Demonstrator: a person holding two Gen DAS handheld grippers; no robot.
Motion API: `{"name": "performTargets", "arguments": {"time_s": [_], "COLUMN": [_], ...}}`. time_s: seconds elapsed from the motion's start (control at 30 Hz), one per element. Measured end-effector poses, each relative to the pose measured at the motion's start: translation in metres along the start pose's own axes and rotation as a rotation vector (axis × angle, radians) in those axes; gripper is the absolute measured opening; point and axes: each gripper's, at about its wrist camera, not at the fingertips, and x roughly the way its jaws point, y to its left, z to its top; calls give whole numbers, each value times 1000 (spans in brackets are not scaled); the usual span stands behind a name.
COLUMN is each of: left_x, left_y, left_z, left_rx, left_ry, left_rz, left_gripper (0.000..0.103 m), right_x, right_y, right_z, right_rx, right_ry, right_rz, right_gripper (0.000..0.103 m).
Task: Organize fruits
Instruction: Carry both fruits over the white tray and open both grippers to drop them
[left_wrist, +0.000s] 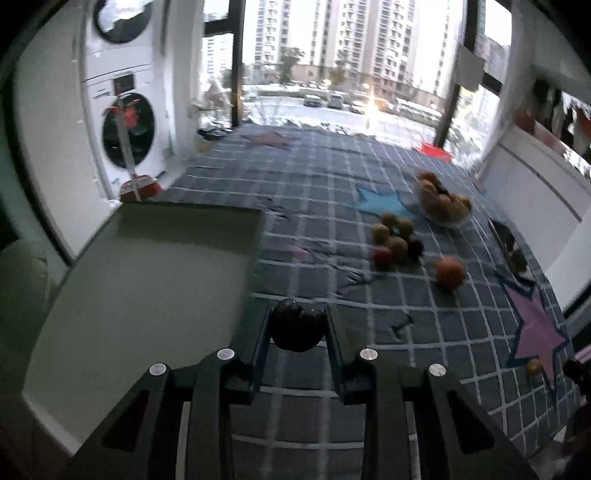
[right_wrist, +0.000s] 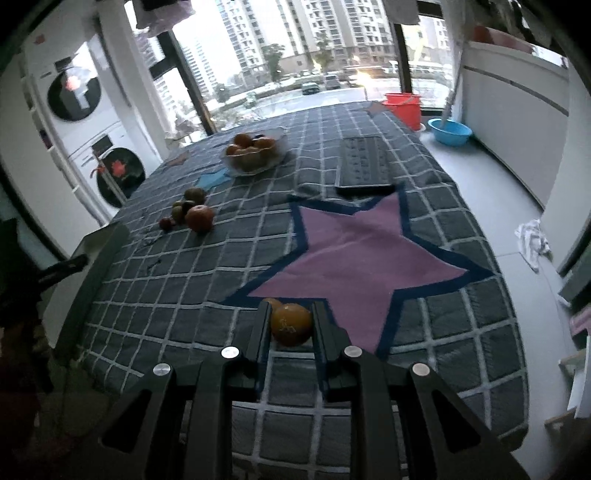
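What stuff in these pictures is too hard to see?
- Left wrist view: the loose fruits are motion-blurred, so their kinds stay unclear.
- Left wrist view: the dark fruit in the left tool is in shadow; its fingers cover its sides.
- Right wrist view: a second orange piece hides behind the orange fruit and a finger of the right tool.
- Right wrist view: the bowl is too far away to count its contents.

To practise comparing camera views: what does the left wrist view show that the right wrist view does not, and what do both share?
Only the left wrist view: the left gripper shut on a dark fruit, and a pale tray at the cloth's edge.

Only the right wrist view: the right gripper shut on an orange fruit, a red bucket, a blue basin and a dark keyboard.

Both: the checked cloth, the glass bowl of oranges and the washing machines.
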Motion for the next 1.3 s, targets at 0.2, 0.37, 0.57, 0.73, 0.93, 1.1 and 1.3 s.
{"name": "performTargets", "arguments": {"time_s": [0.2,0.37,0.57,0.73,0.93,1.1,1.3], "left_x": [-11,-9,-6,1,12,14,18], "left_y": [45,72,100,111,120,132,140], "left_z": [3,-3,-12,-17,-18,-17,-19], "left_rx": [-70,-98,-135,-143,-137,-159,-181], "left_ry": [-27,-5,9,16,27,24,29], "left_rz": [66,136,198,234,268,277,275], "left_gripper": [31,31,31,31,31,31,31], "right_x": [6,21,45,75,109,133,164], "right_y": [15,64,140,216,289,335,367], "right_z": [11,23,40,47,47,52,53], "right_rx": [-16,-111,-224,-334,-417,-442,-424], "right_ry": [31,59,109,161,222,244,312], "right_rz": [16,81,176,252,315,343,380], "right_gripper": [23,23,23,23,23,24,25]}}
